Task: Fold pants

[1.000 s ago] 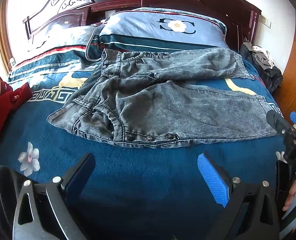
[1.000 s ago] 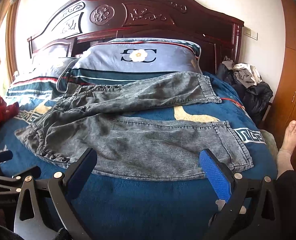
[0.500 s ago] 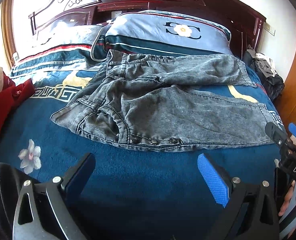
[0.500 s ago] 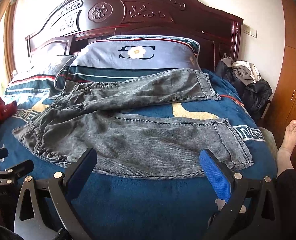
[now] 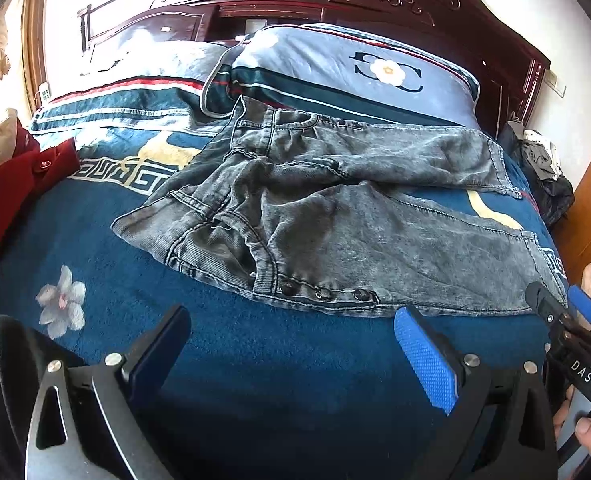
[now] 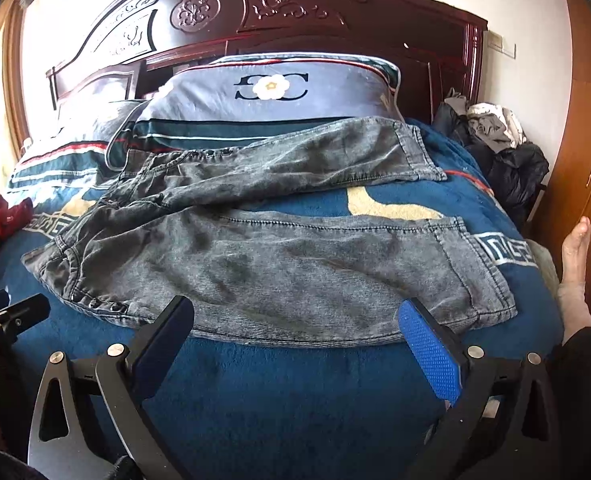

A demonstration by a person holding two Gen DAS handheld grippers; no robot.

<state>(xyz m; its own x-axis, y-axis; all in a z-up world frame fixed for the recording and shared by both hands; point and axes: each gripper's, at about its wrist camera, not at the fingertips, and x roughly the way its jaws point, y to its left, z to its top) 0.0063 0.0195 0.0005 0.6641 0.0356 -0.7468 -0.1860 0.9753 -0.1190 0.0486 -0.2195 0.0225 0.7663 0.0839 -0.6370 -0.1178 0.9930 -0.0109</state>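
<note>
Grey washed denim pants (image 5: 335,216) lie spread on the blue bedspread (image 5: 255,352), waistband to the left, two legs running right, the far leg against the pillow. They also show in the right wrist view (image 6: 279,248). My left gripper (image 5: 291,344) is open and empty, just short of the buttoned near edge by the waist. My right gripper (image 6: 295,332) is open and empty at the near leg's front edge; it also shows in the left wrist view (image 5: 563,312), near the leg's hem.
Pillows (image 6: 271,92) lean on the carved wooden headboard (image 6: 287,4). Red cloth (image 5: 11,188) lies at the bed's left. Dark clothes (image 6: 503,152) are piled at the right by a wooden wardrobe (image 6: 587,168). A bare foot (image 6: 575,264) is at the right bedside.
Both grippers have moved a little forward toward the pants' near edge and stayed open. The pants have not moved.
</note>
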